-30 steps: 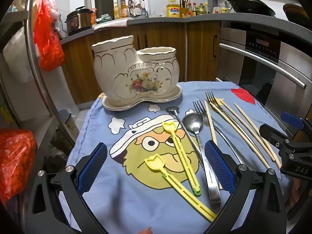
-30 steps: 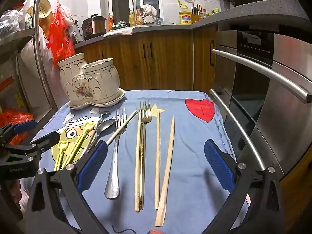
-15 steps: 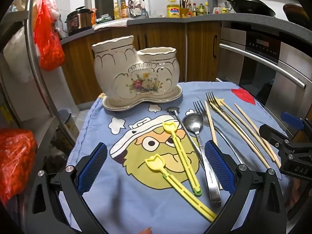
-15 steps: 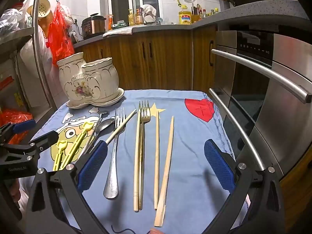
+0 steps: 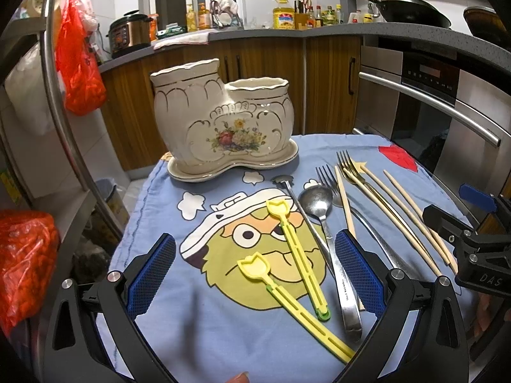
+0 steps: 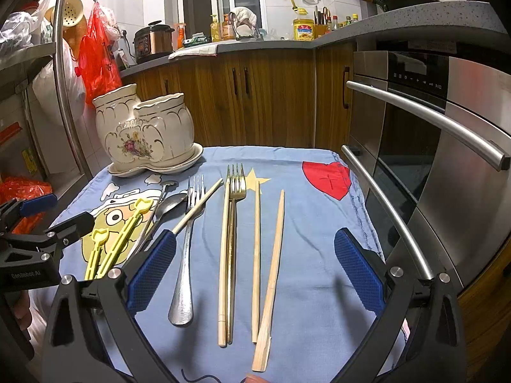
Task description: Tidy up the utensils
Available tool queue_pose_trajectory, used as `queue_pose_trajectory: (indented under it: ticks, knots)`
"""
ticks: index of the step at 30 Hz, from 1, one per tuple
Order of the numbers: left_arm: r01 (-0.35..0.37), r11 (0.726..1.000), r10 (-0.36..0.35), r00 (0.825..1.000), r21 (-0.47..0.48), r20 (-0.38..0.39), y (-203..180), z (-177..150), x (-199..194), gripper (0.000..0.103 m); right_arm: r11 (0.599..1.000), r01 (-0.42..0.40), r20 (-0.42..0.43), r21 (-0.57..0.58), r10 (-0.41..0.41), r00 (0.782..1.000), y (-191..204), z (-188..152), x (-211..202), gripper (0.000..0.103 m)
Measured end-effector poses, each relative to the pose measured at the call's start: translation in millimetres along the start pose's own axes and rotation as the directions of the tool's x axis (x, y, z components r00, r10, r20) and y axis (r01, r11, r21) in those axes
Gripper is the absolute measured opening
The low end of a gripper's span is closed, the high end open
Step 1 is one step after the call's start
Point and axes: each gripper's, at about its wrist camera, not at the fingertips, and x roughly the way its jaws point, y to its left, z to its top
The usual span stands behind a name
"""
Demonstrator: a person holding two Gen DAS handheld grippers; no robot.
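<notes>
A cream ceramic holder (image 5: pixel 220 127) (image 6: pixel 143 134) with two openings stands on its saucer at the back left of the blue cloth. Two yellow plastic picks (image 5: pixel 297 249) (image 6: pixel 118 239), a steel spoon (image 5: pixel 319 204) (image 6: pixel 172 204), a silver fork (image 6: pixel 186 249), a gold fork (image 6: pixel 234 223) and several wooden chopsticks (image 6: pixel 271 271) (image 5: pixel 412 210) lie flat on the cloth. My left gripper (image 5: pixel 254 274) hovers open over the yellow picks. My right gripper (image 6: pixel 255 271) hovers open over the forks and chopsticks. Nothing is between either pair of fingers.
A steel oven front with a bar handle (image 6: pixel 424 118) runs along the right edge of the table. A metal shelf post (image 5: pixel 64 105) and red plastic bags (image 5: pixel 76 67) stand at the left. Wooden cabinets (image 6: pixel 255 95) lie behind.
The right wrist view has shifted very slightly; the utensils and both grippers otherwise stay where they were.
</notes>
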Motion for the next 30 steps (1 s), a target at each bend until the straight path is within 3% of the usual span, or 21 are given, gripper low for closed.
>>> queue_pose_trajectory:
  ticks: [30]
  knots:
    - [0.0,1.0,0.001,1.0,0.004,-0.008,-0.4,-1.7,1.9,0.099,1.0,0.003,-0.003,-0.006,-0.003,1.0,1.2,0.0,0.1,0.098]
